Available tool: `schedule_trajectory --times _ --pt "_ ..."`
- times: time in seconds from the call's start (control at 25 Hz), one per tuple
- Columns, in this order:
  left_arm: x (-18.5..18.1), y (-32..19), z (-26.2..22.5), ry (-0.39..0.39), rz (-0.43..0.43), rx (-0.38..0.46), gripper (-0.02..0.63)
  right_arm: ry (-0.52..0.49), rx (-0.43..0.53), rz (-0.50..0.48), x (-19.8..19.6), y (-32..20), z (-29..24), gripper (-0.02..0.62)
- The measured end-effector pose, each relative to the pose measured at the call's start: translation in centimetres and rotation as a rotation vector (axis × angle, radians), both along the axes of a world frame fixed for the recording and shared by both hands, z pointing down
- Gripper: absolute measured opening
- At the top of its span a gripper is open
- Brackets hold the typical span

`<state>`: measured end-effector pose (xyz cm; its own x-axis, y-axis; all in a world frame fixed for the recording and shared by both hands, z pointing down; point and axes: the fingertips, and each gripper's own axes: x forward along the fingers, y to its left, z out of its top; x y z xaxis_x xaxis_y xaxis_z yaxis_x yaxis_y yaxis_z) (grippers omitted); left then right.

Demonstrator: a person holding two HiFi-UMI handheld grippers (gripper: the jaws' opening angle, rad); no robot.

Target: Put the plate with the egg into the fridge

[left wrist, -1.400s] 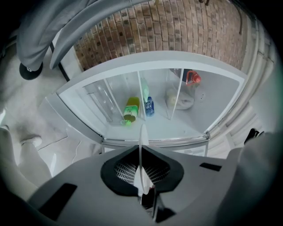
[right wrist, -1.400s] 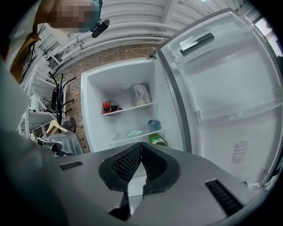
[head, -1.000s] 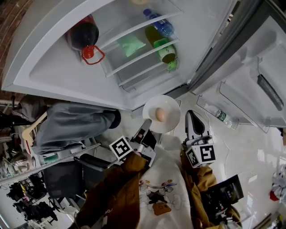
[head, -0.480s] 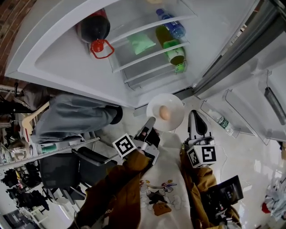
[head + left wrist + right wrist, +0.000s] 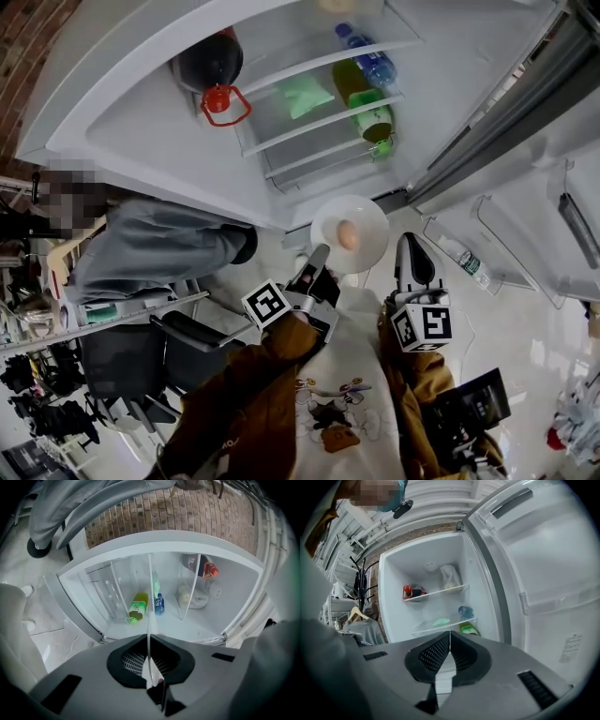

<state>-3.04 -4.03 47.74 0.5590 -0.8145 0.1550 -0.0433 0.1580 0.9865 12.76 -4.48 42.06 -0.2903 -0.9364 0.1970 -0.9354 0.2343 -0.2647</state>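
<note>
Since a second ago, the plate point(image 5: 367, 217) and the left gripper point(image 5: 319, 256) are carried a little to the right and nearer to the open fridge point(image 5: 141, 131), while the right gripper point(image 5: 409, 247) is hardly shifted.

Nearest, both grippers are held out in front of the person's brown sleeves. The left gripper's jaws are closed on the near-left rim of the white plate; in the left gripper view point(image 5: 149, 638) the rim point(image 5: 150, 672) is seen edge-on as a thin white line pinched between the two pads. The egg point(image 5: 346, 234) is seen lying near the middle of the plate. The plate is held roughly level over the pale floor, just in front of the fridge's lower edge and outside the compartment.

The right gripper is held just to the right of the plate, apart from it. In the right gripper view point(image 5: 450, 635) its jaws are pressed together with nothing between them.

Farther off, the fridge interior is lit and its shelves are occupied. A green bottle point(image 5: 373, 112) is laid on its side on a lower shelf, with a blue-capped bottle point(image 5: 364, 54) on the shelf above it. A green pouch point(image 5: 307, 94) is placed to their left. At the far left a dark bottle with a red cap point(image 5: 214, 70) is laid on its side. On the right, the fridge door point(image 5: 562, 159) is swung open, and a small bottle point(image 5: 466, 265) is kept in its rack.
</note>
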Motion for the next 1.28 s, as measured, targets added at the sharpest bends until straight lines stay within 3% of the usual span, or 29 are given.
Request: schedule_trajectory --times 0.36,0.68,1.28 --pt "0.6 -1.6 2.1 -0.081 0.005 -0.006 0.018 0.014 -0.039 0.001 -0.6 -1.1 1.1 0.008" --pt "0.8 -3.3 3.1 -0.100 -0.036 0.005 0.018 -0.035 -0.111 0.009 -0.7 -2.5 2.9 0.008" --pt "-0.1 -6.2 5.0 -0.134 -0.132 0.008 0.018 0.001 -0.119 -0.018 -1.4 -4.5 4.7 0.008"
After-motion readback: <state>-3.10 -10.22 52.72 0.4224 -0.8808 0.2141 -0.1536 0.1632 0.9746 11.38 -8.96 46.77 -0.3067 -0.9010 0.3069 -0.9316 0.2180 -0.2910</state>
